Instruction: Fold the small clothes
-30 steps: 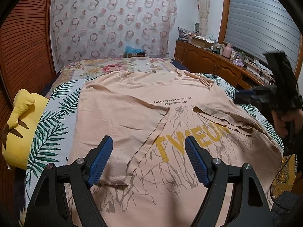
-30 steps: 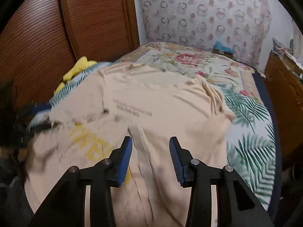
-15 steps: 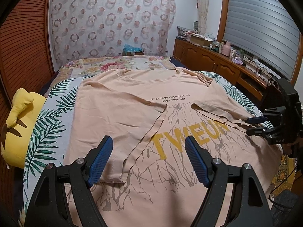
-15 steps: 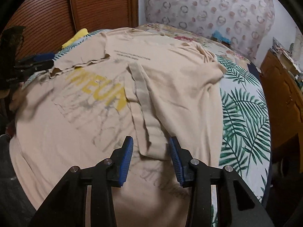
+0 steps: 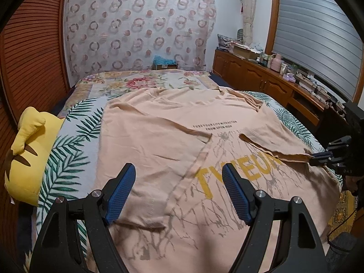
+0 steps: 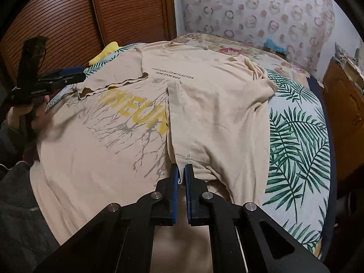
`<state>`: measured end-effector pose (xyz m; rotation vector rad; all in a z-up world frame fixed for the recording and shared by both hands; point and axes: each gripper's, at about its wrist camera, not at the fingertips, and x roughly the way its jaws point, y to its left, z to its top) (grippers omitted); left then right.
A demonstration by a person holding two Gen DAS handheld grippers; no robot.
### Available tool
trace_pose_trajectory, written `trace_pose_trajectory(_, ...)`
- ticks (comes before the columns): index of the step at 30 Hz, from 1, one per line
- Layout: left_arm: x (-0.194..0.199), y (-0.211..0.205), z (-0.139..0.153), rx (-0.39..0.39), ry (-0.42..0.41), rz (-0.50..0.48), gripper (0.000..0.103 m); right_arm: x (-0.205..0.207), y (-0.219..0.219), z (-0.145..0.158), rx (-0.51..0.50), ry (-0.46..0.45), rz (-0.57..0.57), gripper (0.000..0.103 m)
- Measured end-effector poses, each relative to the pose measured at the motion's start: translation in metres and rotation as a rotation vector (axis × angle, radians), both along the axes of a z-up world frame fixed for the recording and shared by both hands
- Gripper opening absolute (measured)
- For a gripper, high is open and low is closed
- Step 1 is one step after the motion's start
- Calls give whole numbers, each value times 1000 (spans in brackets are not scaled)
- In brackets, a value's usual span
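A peach T-shirt [image 5: 170, 141] with a yellow print lies spread on the bed, its sides folded inward. In the left wrist view my left gripper [image 5: 178, 173] hangs open over the shirt's lower part. The folded flap's lower corner [image 5: 147, 216] lies beneath it, untouched. My right gripper [image 5: 315, 158] shows at the right edge, its tips at the ragged sleeve hem. In the right wrist view my right gripper [image 6: 181, 167] is closing tight, its pads pressing a pinch of the T-shirt [image 6: 102, 147] at the flap's lower end. My left gripper [image 6: 80, 74] shows at the far left beside a sleeve.
A yellow plush toy [image 5: 25, 159] lies at the bed's left edge, next to slatted wooden doors [image 5: 29, 56]. The palm-leaf bedcover [image 6: 295, 136] shows around the shirt. Wooden cabinets [image 5: 261, 79] with clutter on top line the right wall. A person's hand [image 6: 41, 104] holds the left gripper.
My right gripper came down to the flap's lower end and closed on the fabric. The left gripper stayed open in place.
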<state>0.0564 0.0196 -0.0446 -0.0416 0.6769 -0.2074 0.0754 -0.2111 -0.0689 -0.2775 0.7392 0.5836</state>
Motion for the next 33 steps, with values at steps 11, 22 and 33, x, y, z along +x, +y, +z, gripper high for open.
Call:
trace_pose_trajectory(11, 68, 42, 17, 56, -1, 42, 79, 72, -25, 27, 33, -67, -114, 54)
trace_pose_trajectory(22, 137, 79, -4, 58, 88, 94, 79, 192, -35, 7, 92, 16, -235, 54)
trace_pose_trajectory(33, 182, 95, -29, 36, 177, 86, 68, 239, -20, 0, 98, 15, -189, 48)
